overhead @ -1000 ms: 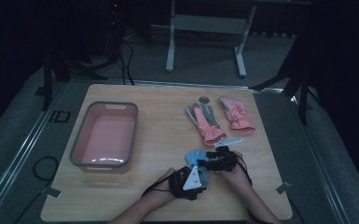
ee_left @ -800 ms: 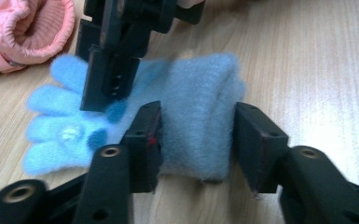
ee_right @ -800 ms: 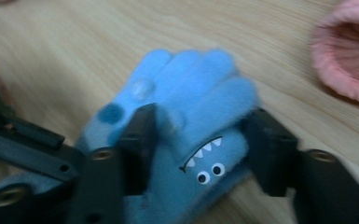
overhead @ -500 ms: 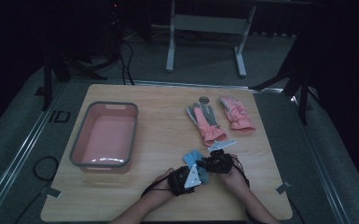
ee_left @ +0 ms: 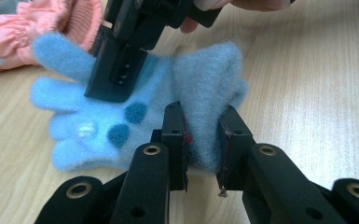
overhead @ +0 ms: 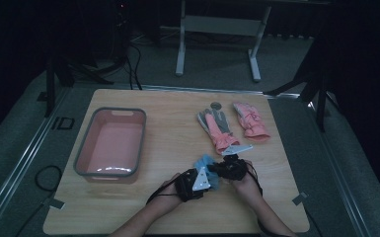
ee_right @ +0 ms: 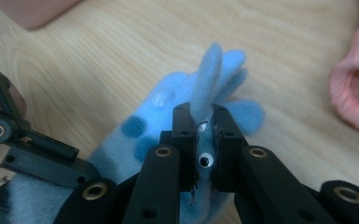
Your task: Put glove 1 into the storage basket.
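A fuzzy light-blue glove with dark blue dots lies on the wooden table near its front edge, between both hands. My left gripper is shut on the glove's cuff end, which bunches up between the jaws. My right gripper is shut on a fold of the blue glove near its fingers, lifting that fold upward. In the high view the blue glove sits between the left gripper and the right gripper.
A pink basin with a grey rim stands at the table's left. A pink-and-grey glove and a pink glove lie at the back right, the nearer cuff close to the right gripper. A metal frame's legs stand behind the table.
Both hands and the blue glove have shifted slightly toward the table's front. The grips look the same.
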The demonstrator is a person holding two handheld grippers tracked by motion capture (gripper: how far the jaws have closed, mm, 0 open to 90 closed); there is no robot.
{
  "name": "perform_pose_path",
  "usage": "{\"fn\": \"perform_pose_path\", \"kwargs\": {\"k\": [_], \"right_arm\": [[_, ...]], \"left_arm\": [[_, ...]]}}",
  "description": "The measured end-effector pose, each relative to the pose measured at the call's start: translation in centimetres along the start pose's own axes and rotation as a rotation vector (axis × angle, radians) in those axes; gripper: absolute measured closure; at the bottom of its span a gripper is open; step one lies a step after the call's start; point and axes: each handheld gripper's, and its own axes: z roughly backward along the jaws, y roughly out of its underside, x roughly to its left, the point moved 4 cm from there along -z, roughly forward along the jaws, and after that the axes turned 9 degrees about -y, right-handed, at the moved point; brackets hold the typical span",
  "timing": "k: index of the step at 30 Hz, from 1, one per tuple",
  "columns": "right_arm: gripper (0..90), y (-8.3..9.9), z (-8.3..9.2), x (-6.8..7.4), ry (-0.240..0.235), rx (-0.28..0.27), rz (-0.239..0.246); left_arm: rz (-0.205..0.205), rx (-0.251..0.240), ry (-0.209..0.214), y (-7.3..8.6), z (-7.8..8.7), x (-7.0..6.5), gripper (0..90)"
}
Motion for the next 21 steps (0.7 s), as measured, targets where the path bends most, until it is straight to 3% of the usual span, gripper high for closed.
{"fn": "perform_pose_path", "kwargs": {"k": [3, 11, 21], "right_arm": [[82.8, -0.9, 0.4, 0.3, 0.003, -0.019, 0.015], [83.1, -3.2, 1.0, 0.9, 0.012, -0.048, 0.035], [83.3, -5.5, 1.1, 1.8, -0.01, -0.092, 0.031]], "left_arm": [[-0.02, 0.001, -0.015, -0.5, 0.6, 0.5, 76.8], [-0.026, 0.014, -0.033, -1.2, 1.9, 2.1, 76.8], [-0.039, 0.024, -0.055, -1.7, 3.8, 3.8, 76.9]]}}
